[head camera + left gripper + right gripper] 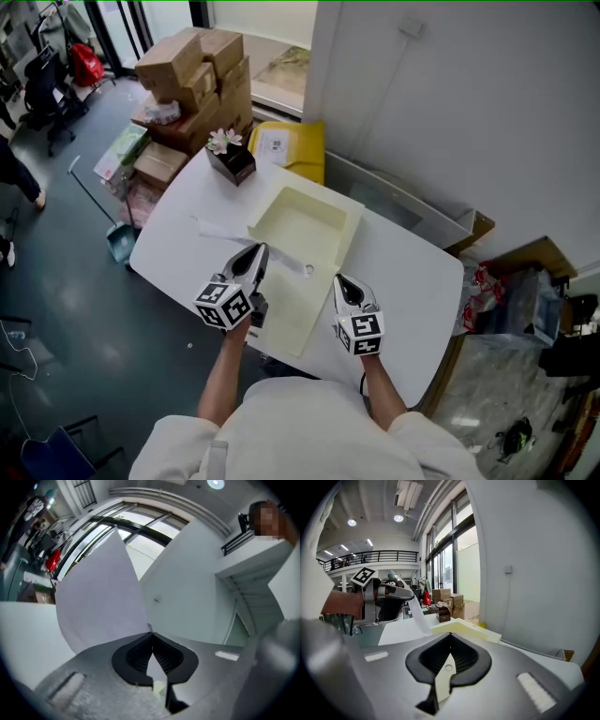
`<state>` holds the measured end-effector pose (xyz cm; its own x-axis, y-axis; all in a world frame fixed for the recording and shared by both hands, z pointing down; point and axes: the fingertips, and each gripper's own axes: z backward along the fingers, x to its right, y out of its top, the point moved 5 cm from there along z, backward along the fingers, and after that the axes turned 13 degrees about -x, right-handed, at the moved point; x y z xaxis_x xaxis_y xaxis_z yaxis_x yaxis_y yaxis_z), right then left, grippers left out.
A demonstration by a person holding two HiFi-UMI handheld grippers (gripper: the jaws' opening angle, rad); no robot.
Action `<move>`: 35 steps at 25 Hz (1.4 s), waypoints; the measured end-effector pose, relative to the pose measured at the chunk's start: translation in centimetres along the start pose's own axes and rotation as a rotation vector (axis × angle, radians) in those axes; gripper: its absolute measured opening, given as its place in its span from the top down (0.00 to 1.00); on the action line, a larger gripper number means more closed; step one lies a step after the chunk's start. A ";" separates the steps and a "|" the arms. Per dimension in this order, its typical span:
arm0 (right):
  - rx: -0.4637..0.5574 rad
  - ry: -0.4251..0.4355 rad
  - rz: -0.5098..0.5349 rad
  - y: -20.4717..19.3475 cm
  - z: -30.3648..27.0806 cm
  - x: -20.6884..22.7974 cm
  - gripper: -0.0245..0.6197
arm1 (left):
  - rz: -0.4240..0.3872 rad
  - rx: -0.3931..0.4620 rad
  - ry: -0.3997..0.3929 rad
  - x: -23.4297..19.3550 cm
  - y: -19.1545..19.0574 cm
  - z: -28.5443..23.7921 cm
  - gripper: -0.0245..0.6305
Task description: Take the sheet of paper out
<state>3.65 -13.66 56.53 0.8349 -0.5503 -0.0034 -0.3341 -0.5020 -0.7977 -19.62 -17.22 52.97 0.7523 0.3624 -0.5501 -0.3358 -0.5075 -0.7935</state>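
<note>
Paper [98,597] hangs pinched in the left gripper [151,635], jaws closed on its edge, at 9 o'clock of the yellow box [305,225]. Right gripper [450,637] clamps the box flap (steadying it, likely). Step: withdrawal. Next: carry the sheet clear.

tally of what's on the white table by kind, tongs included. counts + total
sheet of paper: 1
pale yellow box: 1
dark box with a flower: 1
tongs: 2, left tongs shut on the sheet of paper, right tongs shut on the pale yellow box's flap
total: 5
</note>
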 end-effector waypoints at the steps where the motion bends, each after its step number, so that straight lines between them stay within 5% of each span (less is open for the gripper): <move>1: 0.005 -0.001 0.003 0.3 0.1 0.0 0.96 | -0.055 -0.008 0.022 0.3 0.3 0.1 0.96; 7: 0.046 -0.017 0.015 1.9 0.3 0.3 0.96 | -0.329 -0.039 0.117 2.6 1.4 0.4 0.96; 13: 0.100 -0.042 0.016 3.9 0.7 0.8 0.96 | -0.464 -0.054 0.154 4.3 1.1 0.5 0.96; 35: 0.205 -0.118 0.006 6.0 4.1 4.5 0.96 | -0.506 -0.081 0.183 7.3 0.3 0.1 0.96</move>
<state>7.19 -16.37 49.27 0.8823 -0.4655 -0.0693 -0.2536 -0.3461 -0.9033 -14.26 -14.65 48.69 0.8972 0.4393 -0.0444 0.1337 -0.3662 -0.9209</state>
